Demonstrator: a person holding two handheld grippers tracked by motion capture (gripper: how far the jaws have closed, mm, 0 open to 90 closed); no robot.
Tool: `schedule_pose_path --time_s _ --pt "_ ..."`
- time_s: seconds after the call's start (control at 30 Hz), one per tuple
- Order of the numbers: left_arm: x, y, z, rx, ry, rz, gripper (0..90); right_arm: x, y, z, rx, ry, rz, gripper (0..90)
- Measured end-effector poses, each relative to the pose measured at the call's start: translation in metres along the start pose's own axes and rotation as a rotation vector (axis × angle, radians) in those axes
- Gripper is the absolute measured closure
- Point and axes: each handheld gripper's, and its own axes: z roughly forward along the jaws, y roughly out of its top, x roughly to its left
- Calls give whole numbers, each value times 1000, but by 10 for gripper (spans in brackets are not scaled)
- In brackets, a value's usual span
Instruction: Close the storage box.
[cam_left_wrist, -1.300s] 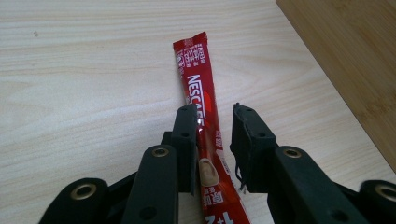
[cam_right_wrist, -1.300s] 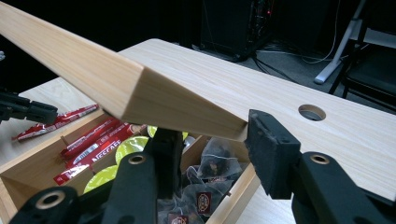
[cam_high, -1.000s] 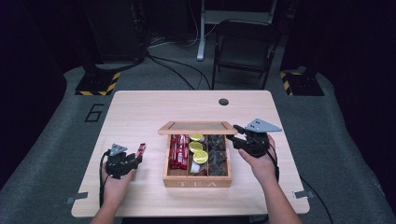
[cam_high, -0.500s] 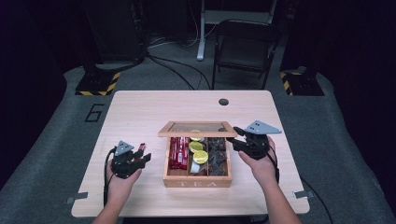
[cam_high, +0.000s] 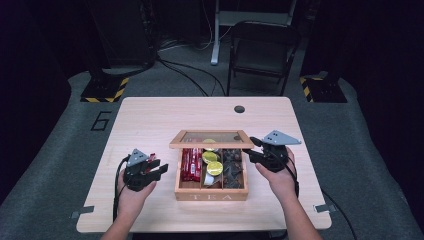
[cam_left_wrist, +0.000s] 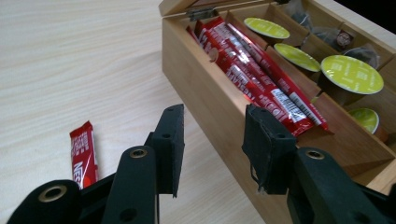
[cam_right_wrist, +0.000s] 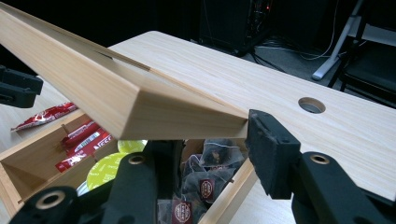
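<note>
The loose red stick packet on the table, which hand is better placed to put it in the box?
Left. The left gripper, jaws open and empty, sits beside the loose red stick packet. The right gripper is occupied holding up the wooden lid of the wooden tea box.

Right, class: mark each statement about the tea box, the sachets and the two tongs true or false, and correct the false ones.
1. The wooden box has its lid raised. True.
2. The left tongs grip a red sachet. False: they are open and empty; a loose red sachet lies on the table beside them.
3. The right tongs are at the corner of the lid. True.
4. The red sachets in the box fill the right-hand compartment in the high view. False: they fill the left one.
5. The green-topped capsules sit in the middle compartment. True.
6. The box stands on the floor. False: it stands on the table.
</note>
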Motion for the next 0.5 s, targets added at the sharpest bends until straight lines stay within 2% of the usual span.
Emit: schedule_pose_path --time_s 0.3,0.5 --pt "-13 12 -4 -17 -28 42 577 2 -4 -1 10 6 -5 561" --pt "-16 22 -13 -56 -47 23 573 2 -6 -2 13 7 2 560"
